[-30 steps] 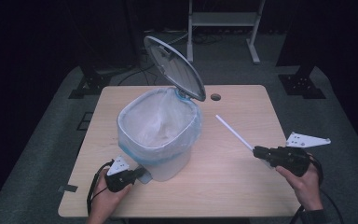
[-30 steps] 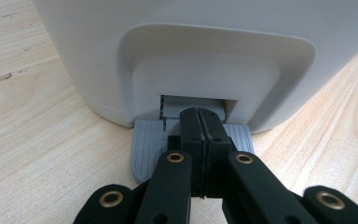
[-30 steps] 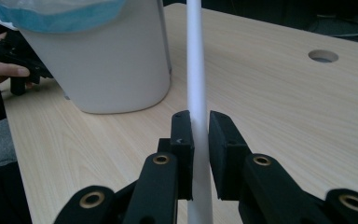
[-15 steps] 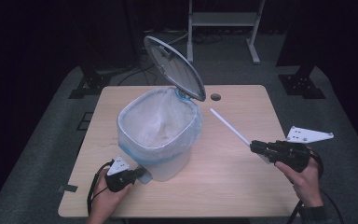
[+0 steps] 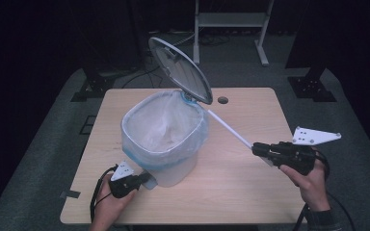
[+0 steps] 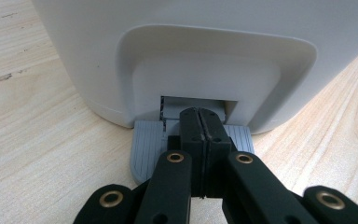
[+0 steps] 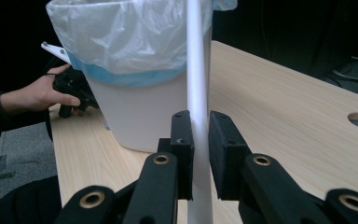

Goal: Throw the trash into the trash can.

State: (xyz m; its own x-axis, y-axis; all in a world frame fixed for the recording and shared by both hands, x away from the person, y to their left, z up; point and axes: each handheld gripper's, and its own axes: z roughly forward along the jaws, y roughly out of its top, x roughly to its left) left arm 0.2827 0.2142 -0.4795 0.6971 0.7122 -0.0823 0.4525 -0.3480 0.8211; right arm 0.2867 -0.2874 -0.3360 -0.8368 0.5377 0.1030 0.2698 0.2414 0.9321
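A white pedal bin [image 5: 166, 159] lined with a clear plastic bag [image 5: 161, 126] stands on the wooden table [image 5: 250, 192], its lid [image 5: 180, 70] tipped up. My left gripper [image 5: 146, 179] is shut, its closed jaws pressing down on the grey foot pedal [image 6: 148, 144] at the bin's base [image 6: 205, 60]. My right gripper [image 5: 257, 150] is shut on a long white stick [image 5: 229, 128], held above the table. The stick [image 7: 196, 93] slants up toward the bin's rim, its far tip near the lid's hinge. The bin [image 7: 144, 116] and bag [image 7: 126, 37] stand beyond it.
A round cable hole [image 5: 222, 100] sits in the table near its far edge. A metal stand [image 5: 231, 21] is on the dark floor behind the table. A person's hand [image 7: 37, 95] holds the left gripper beside the bin.
My right gripper has risen and shifted left with the stick, bringing its tip up to the bin's rim. The left gripper has stayed on the pedal, lid still up.
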